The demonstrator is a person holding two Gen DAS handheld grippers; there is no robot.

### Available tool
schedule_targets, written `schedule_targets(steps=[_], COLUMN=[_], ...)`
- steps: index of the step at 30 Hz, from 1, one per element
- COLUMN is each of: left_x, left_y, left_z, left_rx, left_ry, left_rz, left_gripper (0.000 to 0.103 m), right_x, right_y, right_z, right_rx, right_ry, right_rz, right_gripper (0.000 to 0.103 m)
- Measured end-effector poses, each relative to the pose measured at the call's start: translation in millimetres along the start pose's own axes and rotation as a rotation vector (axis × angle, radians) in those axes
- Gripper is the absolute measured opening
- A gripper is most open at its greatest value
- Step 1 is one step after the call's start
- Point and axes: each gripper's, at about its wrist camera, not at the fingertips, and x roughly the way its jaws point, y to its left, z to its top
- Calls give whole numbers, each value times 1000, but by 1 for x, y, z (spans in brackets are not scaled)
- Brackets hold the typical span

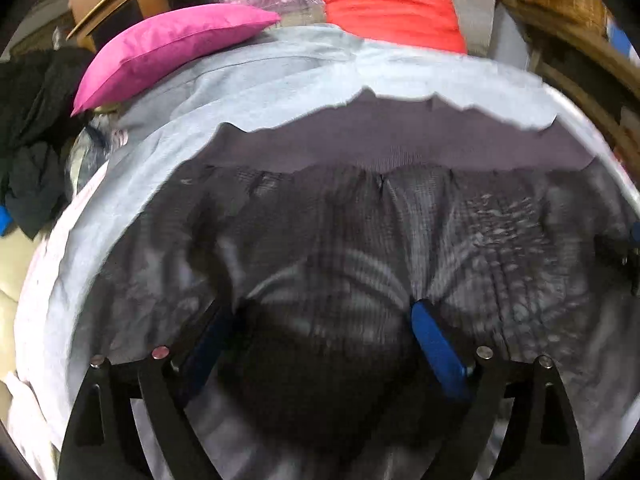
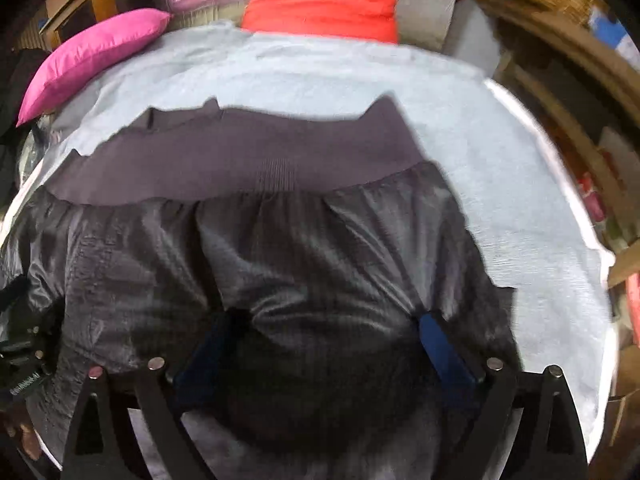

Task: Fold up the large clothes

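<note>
Looking at: a dark shiny jacket [image 1: 320,240] spread flat on a pale grey sheet [image 1: 248,80] over the bed, mid-fold by the look of it

Landmark: using the red cushion [image 1: 392,4] at the far end of the bed for all the wheres

Where the jacket is: on the near side of the red cushion, well apart from it, with a strip of bare sheet between. The pink pillow [image 1: 168,48] sits off to the left of the cushion, clear of the jacket

Left tongs: left gripper [image 1: 324,320] is released, fingers spread wide right over the dark fabric, nothing pinched that I can see

Right tongs: right gripper [image 2: 332,336] same deal, wide apart over the jacket [image 2: 280,248], gripping nothing

Which way it points: ribbed hem band [image 2: 240,160] faces the red cushion, so collar end should be toward the person (hidden under the grippers, can't confirm)

Long axis: my guess is it runs from cushion toward the person; the hem band lies crosswise to that

What could go wrong: slick fabric, so a shallow pinch could slip out or grab only the top layer, and the fold comes out lopsided

Other risk: fingers dig too deep, snag the sheet as well, and drag it along

Also: frames are blurry, so exact contact is hard to call
</note>
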Motion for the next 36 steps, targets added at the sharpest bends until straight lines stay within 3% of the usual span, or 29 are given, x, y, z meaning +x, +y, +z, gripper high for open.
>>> schedule_targets(steps=[5,9,12,15,19,26,29,31,34,36], left_x=[-58,-71,-48,-37,-29,-47,-64,-66,-42,-39], left_y=[19,28,35,29,26,32,36,33,28,22], left_z=[-31,-66,-79,-82,-86,-90,-88,-90,-93,-95], left_rx=[-5,-55,-81,-46,-44,-82,-111,-95,-62,-32], left_ry=[-137,-180,-116,-112,-141,-161,-210,-233,-163,-174], left_rz=[-5,22,36,59,66,41,13,37,70,94], left_gripper=[92,92,92,94,95,95,95,95,96,96], right_x=[-85,-110,-104,-67,-58,-81,-95,-103,-84,-67], right_y=[-4,13,26,35,37,24,23,27,35,38], right_z=[-41,-88,-117,-120,-124,-139,-134,-132,-131,-131], right_rx=[52,25,19,-1,-18,31,54,38,19,3], right_ry=[-196,-244,-246,-209,-232,-323,-357,-371,-318,-262], right_rz=[78,157,163,137,138,173,196,185,152,120], right_gripper=[97,97,97,97,99,98,98,98,98,99])
